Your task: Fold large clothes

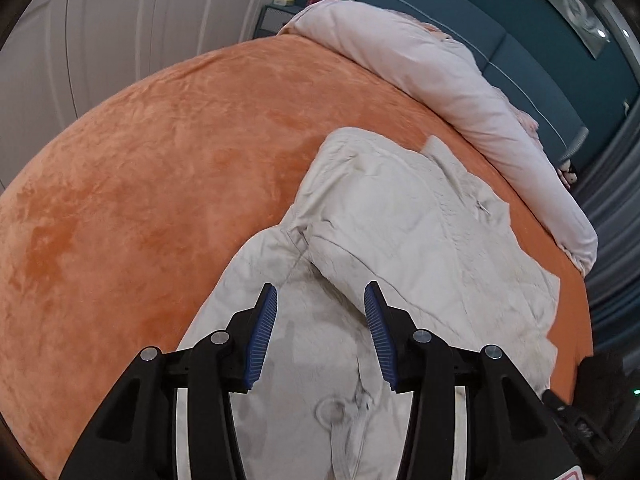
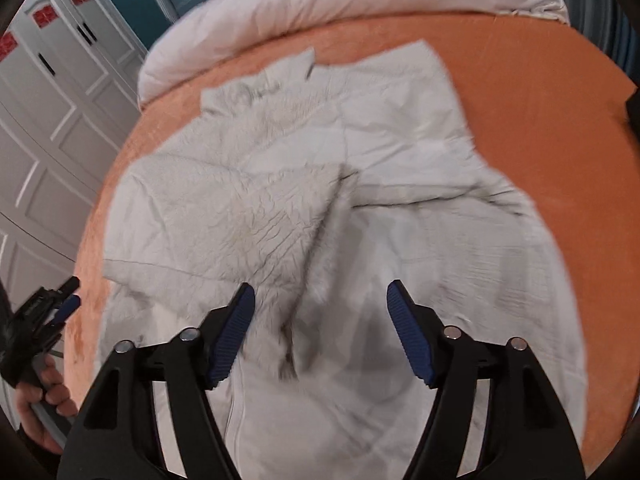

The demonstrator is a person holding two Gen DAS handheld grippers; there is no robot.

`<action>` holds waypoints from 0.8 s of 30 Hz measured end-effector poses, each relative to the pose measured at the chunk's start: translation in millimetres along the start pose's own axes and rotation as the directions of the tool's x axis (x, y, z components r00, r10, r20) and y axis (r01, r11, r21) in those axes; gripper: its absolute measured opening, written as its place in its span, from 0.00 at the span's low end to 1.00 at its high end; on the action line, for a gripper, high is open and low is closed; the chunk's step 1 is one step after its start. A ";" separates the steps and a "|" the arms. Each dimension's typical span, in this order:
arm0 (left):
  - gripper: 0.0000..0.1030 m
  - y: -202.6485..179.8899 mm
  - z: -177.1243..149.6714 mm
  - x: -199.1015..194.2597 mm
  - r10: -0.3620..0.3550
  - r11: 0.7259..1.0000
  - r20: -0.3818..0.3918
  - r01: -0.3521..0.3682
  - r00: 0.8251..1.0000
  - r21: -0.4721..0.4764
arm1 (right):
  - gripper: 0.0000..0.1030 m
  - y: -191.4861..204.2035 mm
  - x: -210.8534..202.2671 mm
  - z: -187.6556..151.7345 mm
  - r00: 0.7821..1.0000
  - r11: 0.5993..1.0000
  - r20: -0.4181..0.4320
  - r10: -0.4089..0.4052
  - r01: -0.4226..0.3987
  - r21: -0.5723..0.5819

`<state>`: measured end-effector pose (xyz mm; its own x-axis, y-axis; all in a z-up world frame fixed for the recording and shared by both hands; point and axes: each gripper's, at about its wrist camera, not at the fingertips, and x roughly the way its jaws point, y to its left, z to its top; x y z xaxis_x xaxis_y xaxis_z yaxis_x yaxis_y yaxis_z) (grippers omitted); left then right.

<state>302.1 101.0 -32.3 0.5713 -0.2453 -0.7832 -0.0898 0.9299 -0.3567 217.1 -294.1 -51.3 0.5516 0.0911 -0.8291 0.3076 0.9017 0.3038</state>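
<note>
Orange bedspread (image 1: 140, 168) supports a cream padded jacket (image 2: 320, 208), soft and bulky; grasp hem or sleeve edges. Left gripper (image 1: 320, 300) and right gripper (image 2: 320, 300) gape wide, empty.

home bedroom, bed (image 1: 140, 168) with orange cover, rolled pale duvet (image 1: 460, 92) at far edge, teal padded headboard (image 1: 520, 40), white panelled wardrobe doors (image 2: 60, 92) left

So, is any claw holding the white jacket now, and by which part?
Nothing is held. The left claw and the right claw are both open above the white jacket.
</note>
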 end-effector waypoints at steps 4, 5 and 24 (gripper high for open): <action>0.43 -8.7 9.2 12.7 -0.009 1.000 0.004 0.009 1.000 0.021 | 0.06 25.1 -1.5 23.6 0.998 0.995 0.057 0.001 0.005 -0.103; 0.43 -14.9 13.3 13.6 -0.008 0.999 0.019 0.008 1.000 0.043 | 0.05 31.3 -15.7 34.7 0.993 0.992 0.114 0.017 -0.002 -0.126; 0.45 -46.4 2.1 120.0 0.070 0.973 0.014 -0.071 0.997 0.218 | 0.05 -36.8 90.6 80.9 0.987 0.994 0.127 -0.098 0.103 -0.032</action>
<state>376.5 28.9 -108.7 0.5752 -0.1760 -0.7989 0.0498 0.9823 -0.1805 318.5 -353.3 -99.7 0.6129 -0.0524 -0.7884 0.3375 0.9196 0.2012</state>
